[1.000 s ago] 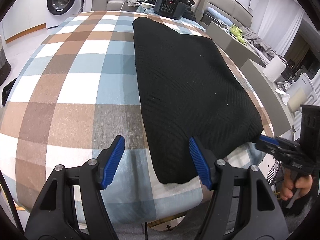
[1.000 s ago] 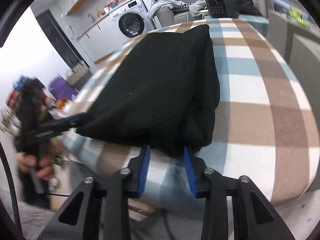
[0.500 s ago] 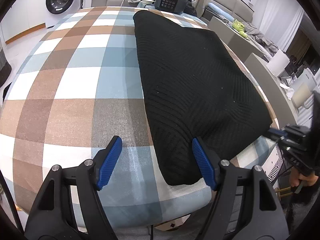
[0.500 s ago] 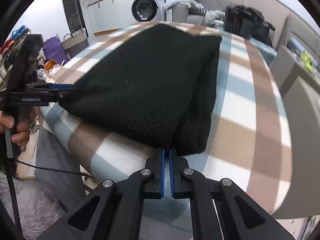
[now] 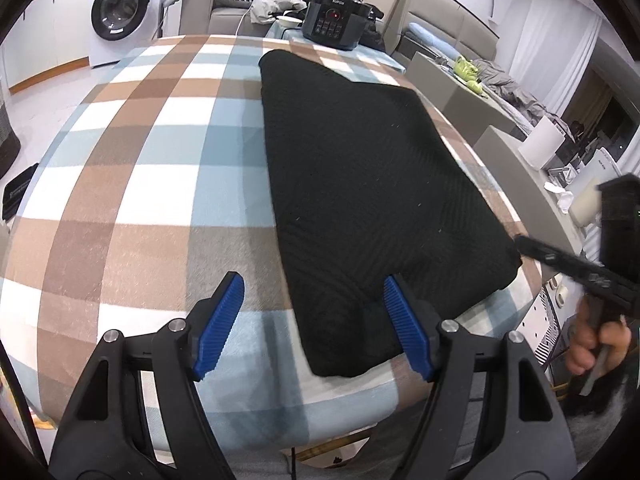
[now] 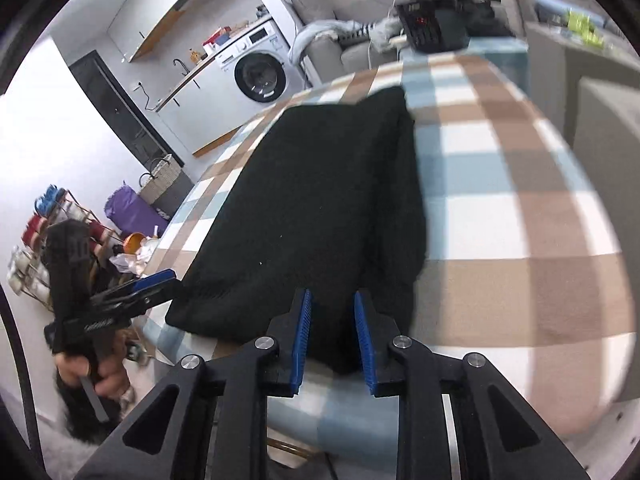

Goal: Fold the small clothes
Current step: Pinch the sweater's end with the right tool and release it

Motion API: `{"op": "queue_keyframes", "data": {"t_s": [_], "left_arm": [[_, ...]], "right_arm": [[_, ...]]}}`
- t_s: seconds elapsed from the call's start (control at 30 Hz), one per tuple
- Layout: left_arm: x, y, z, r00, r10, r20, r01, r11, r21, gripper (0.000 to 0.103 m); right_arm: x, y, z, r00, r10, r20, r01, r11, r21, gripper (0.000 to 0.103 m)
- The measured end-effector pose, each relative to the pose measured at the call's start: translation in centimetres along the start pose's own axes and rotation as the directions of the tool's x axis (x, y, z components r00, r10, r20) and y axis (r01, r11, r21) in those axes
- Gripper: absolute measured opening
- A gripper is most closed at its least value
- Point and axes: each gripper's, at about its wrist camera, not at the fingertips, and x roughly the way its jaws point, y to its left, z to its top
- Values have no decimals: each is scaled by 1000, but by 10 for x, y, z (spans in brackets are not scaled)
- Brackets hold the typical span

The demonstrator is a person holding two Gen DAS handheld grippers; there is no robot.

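A black knitted garment [image 5: 360, 184] lies folded lengthwise on the checked tablecloth [image 5: 140, 184]. My left gripper [image 5: 316, 324] is open wide, its jaws straddling the garment's near left corner at the table's front edge. In the right wrist view the garment [image 6: 320, 208] runs away from me. My right gripper [image 6: 332, 332] is open a little, its blue pads on either side of the garment's near corner. The right gripper also shows in the left wrist view [image 5: 576, 268], and the left one in the right wrist view [image 6: 120, 304].
A black cooker [image 5: 336, 24] stands at the table's far end. A washing machine [image 5: 120, 12] and a sofa with clothes [image 5: 224, 0] are behind. Grey chairs [image 5: 472, 92] stand along the right side. A basket and clutter [image 6: 160, 184] are on the floor.
My right gripper was shut on the garment's corner half a second ago and has opened a little. My left gripper stayed open and shifted slightly over the near corner.
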Motion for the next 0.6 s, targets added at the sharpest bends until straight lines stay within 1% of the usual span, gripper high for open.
{"op": "queue_keyframes", "data": {"t_s": [0.07,0.1,0.13,0.2,0.23,0.27,0.3,0.37,0.4,0.5,0.53,0.57,0.6], "left_arm": [[1,-4,2,1000,-13,3,13,1000,1,70],[1,-7,2,1000,-21,3,21,1000,2,70],[2,-10,3,1000,-27,3,27,1000,4,70],[4,-17,3,999,-38,1,38,999,19,70],[5,-21,3,999,-44,2,44,999,28,70],[6,-25,4,999,-53,3,53,998,36,70],[8,-29,4,998,-60,1,60,997,43,70],[12,-35,4,998,-61,2,61,997,56,70],[14,-37,5,998,-61,1,60,996,62,70],[16,-43,6,998,-58,-3,58,995,76,70],[15,-44,7,998,-60,-2,59,995,80,70],[13,-44,7,998,-61,2,60,995,84,70],[11,-44,8,998,-62,8,61,994,86,70]], "right_arm": [[12,1,3,1000,21,-19,-21,1000,5,23],[13,5,5,1000,16,-6,-16,1000,-18,13],[11,11,7,1000,16,-3,-17,998,-58,9],[0,28,12,1000,-4,13,6,986,-169,9],[-2,29,13,1000,-7,5,8,984,-181,9],[0,28,14,999,-47,-7,45,981,-190,9],[5,24,11,996,-87,-31,79,979,-188,9],[17,14,5,988,-135,-71,121,978,-172,8],[20,9,3,989,-123,-80,110,982,-150,8],[15,3,1,993,-108,-56,101,989,-109,10],[12,-1,2,994,-94,-49,90,992,-85,14],[6,-5,1,997,-74,-33,72,996,-53,16],[1,-6,0,997,-69,-20,68,997,-43,18]]}}
